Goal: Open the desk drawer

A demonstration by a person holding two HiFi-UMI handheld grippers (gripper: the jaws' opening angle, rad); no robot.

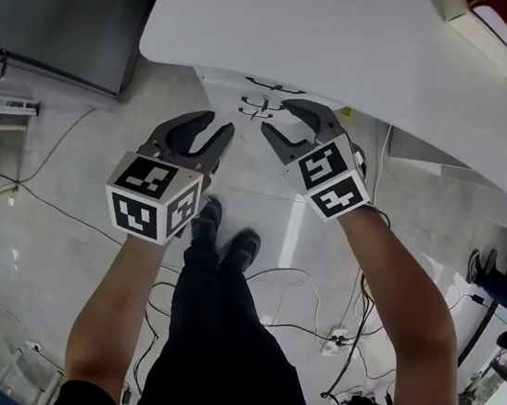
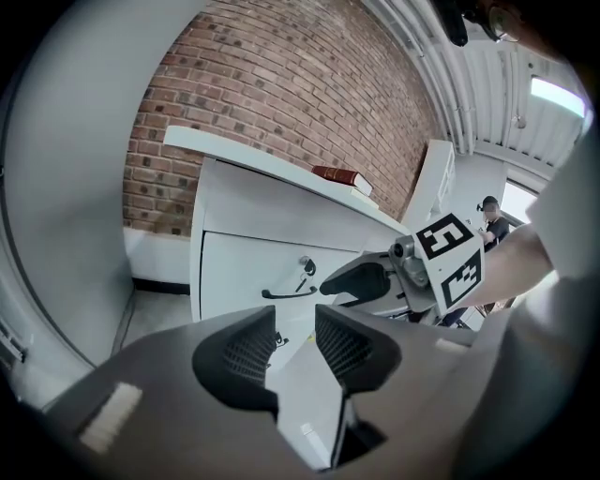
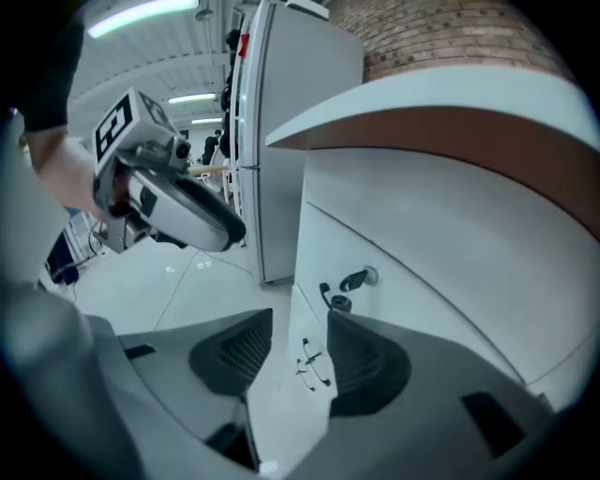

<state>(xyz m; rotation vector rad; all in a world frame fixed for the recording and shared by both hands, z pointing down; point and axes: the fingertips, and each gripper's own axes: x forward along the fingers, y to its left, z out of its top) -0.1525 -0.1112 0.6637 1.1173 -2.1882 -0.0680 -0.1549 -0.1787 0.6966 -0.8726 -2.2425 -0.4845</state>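
Observation:
The white drawer unit point(image 1: 222, 80) stands under the white desk top point(image 1: 351, 42), with dark handles point(image 1: 274, 86) on its front. In the left gripper view the top drawer front point(image 2: 244, 267) shows a black curved handle point(image 2: 289, 292) and a key in the lock point(image 2: 307, 267). My left gripper point(image 1: 215, 126) hangs open and empty in the air, short of the drawers. My right gripper point(image 1: 277, 118), also open and empty, is closer to the handles. From the right gripper view the key point(image 3: 356, 278) and the handle's end point(image 3: 326, 295) lie just beyond the jaws point(image 3: 298, 328).
A grey cabinet point(image 1: 57, 1) stands to the left. Cables and a power strip point(image 1: 337, 338) lie on the pale floor. The person's legs and shoes point(image 1: 229, 240) are below the grippers. A red book point(image 2: 342, 178) lies on the desk, with a brick wall point(image 2: 281, 84) behind.

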